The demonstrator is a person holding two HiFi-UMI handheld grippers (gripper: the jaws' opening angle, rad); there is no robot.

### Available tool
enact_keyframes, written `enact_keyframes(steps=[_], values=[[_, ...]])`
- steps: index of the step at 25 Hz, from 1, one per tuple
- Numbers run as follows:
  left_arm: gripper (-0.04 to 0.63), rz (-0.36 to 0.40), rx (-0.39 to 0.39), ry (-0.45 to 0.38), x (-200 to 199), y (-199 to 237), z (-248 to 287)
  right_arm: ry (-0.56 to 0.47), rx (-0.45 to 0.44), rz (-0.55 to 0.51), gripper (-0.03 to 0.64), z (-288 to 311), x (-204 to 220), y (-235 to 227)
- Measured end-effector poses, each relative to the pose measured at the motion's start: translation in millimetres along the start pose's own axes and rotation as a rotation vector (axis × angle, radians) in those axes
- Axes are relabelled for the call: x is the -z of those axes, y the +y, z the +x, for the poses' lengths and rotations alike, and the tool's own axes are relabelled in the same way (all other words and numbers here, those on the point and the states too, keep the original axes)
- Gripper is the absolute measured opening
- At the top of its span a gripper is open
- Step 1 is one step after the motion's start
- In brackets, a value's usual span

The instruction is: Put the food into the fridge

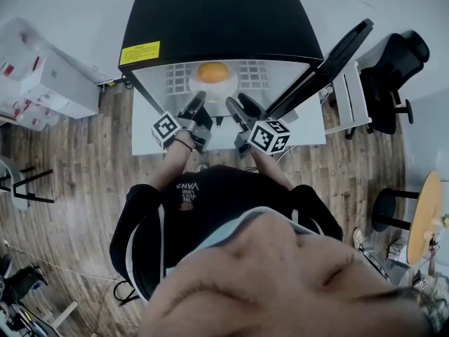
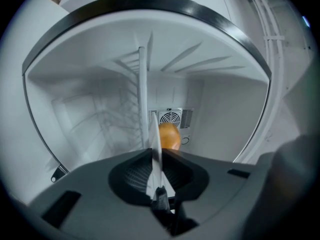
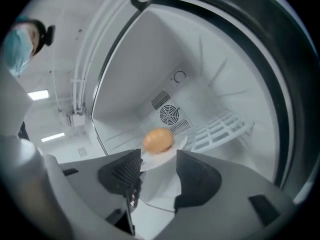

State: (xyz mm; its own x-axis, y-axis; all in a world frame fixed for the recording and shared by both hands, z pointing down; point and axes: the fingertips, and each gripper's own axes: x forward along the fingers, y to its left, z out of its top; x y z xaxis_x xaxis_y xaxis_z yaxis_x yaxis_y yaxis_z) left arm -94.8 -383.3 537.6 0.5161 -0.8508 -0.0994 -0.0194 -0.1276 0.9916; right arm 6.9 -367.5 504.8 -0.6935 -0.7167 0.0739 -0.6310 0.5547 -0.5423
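**Head view with both gripper views, read left to right.** The left gripper (image 1: 196, 104) reached into the open fridge (image 1: 210, 20). Its jaws were almost together and pinched the near rim of a white plate (image 1: 228, 86). In the left gripper view the rim ran edge-on between the pads as a thin white blade. A round, orange-brown bun (image 1: 212, 71) lay on the plate, inside the white fridge compartment. It sat in front of the fan grille (image 3: 169, 115) on the back wall, with a wire shelf (image 3: 220, 129) just beside the plate. The right gripper (image 1: 242, 107) was also inside the fridge mouth, near the plate's right side. Its jaws stood wide apart; the right gripper view showed the plate's rim reaching in between the pads, with neither pad pressing on it. At the far right, the black fridge door (image 1: 330, 62) stood swung open. The fridge stood on a wooden floor (image 1: 84, 174).
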Motion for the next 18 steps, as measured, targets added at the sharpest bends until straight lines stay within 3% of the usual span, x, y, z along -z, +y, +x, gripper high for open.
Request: enact_keyframes(steps=[2, 4, 7, 10, 14, 18], values=[[0.037, 0.016, 0.013, 0.002, -1.2, 0.1, 1.6, 0.028, 0.029, -0.121, 0.203, -2.2, 3.3, 2.8], [0.045, 0.027, 0.032, 0.004, -1.4, -1.2, 2.6, 0.054, 0.044, -0.208, 0.117, -2.7, 7.8, 5.1], [0.083, 0.046, 0.054, 0.010, 0.5, -7.0, 3.3, 0.079, 0.048, -0.275, 0.038, -1.5, 12.3, 7.4], [0.163, 0.090, 0.046, 0.016, 2.5, -11.6, -1.0, 0.112, 0.041, -0.307, 0.021, 2.8, 19.0, 9.8], [0.172, 0.215, 0.023, 0.007, 2.0, -15.9, -14.8, 0.134, 0.034, -0.308, 0.014, 7.9, 24.0, 10.9], [0.172, 0.428, -0.059, 0.036, 4.6, -12.5, -30.1, 0.139, 0.032, -0.305, 0.014, 10.9, 25.2, 9.4]])
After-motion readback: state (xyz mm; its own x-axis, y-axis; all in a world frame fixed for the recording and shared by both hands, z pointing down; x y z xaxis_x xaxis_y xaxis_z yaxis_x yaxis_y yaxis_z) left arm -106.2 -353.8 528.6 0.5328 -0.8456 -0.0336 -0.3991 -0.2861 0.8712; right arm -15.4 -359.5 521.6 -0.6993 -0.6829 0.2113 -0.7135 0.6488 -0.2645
